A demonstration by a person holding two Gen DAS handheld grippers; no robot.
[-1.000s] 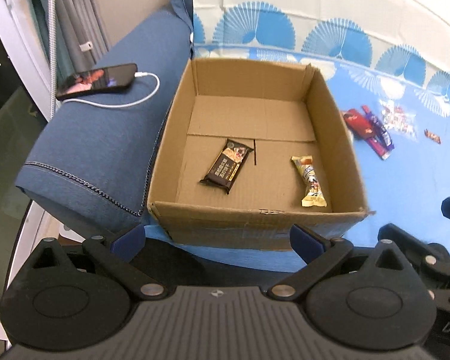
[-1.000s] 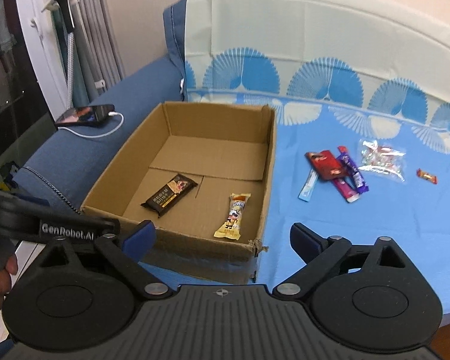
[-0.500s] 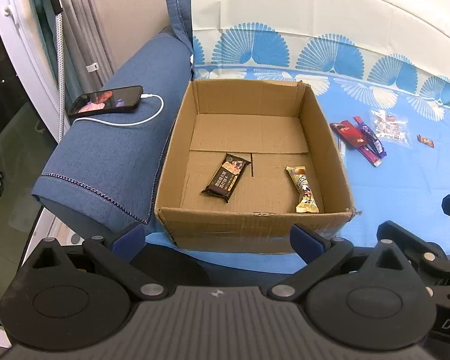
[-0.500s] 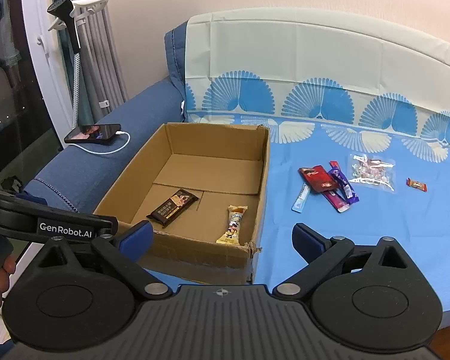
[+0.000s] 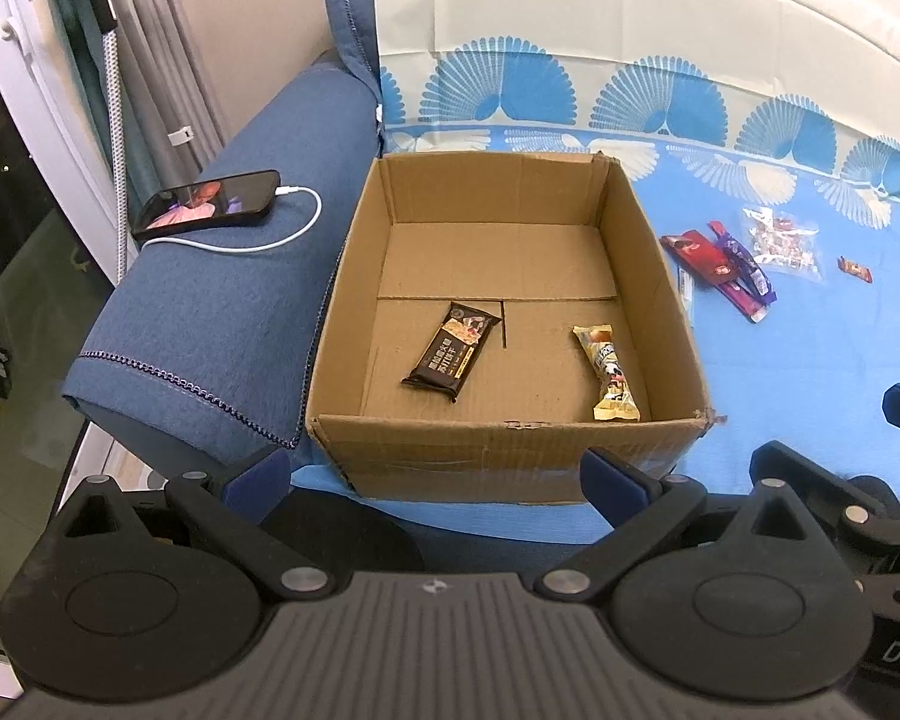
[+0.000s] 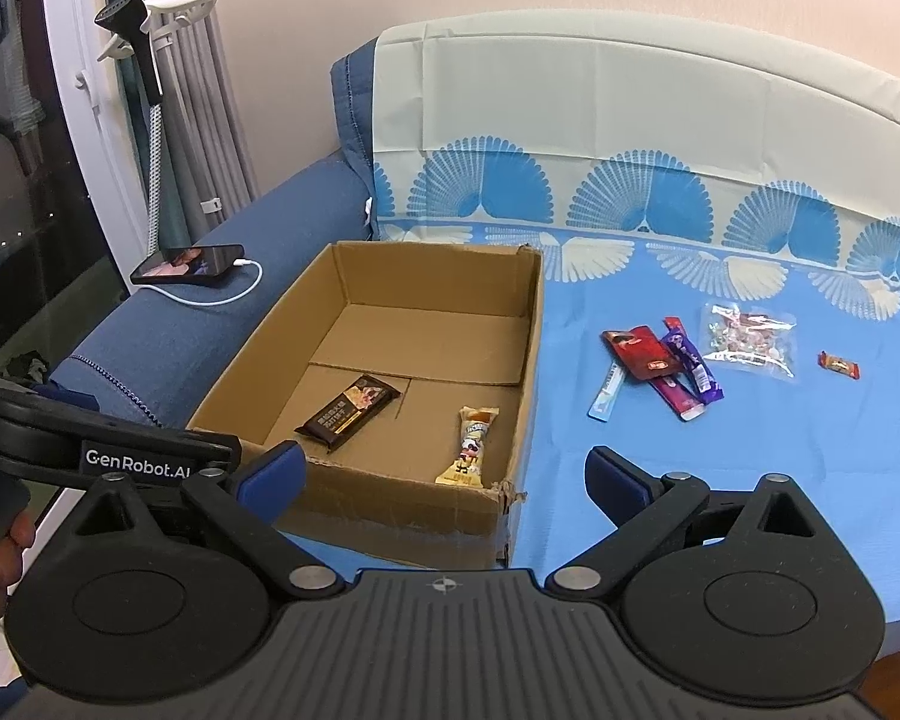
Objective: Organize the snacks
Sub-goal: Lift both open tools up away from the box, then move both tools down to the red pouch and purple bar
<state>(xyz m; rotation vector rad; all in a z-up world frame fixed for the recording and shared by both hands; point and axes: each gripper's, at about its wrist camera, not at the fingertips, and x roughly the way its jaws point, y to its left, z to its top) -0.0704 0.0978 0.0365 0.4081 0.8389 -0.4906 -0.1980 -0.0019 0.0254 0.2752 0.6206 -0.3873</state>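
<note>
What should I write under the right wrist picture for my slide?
Open right gripper faces a cardboard box holding two snack bars, with more snacks on the blue sheet.

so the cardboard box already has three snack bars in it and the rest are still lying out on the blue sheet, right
Not quite: the cardboard box holds two snacks, not three, a dark brown bar and a yellow-wrapped bar. The left wrist view looks straight down into it. The rest is right: the other snacks, such as the red packet and clear candy bag, lie on the blue sheet.
</note>
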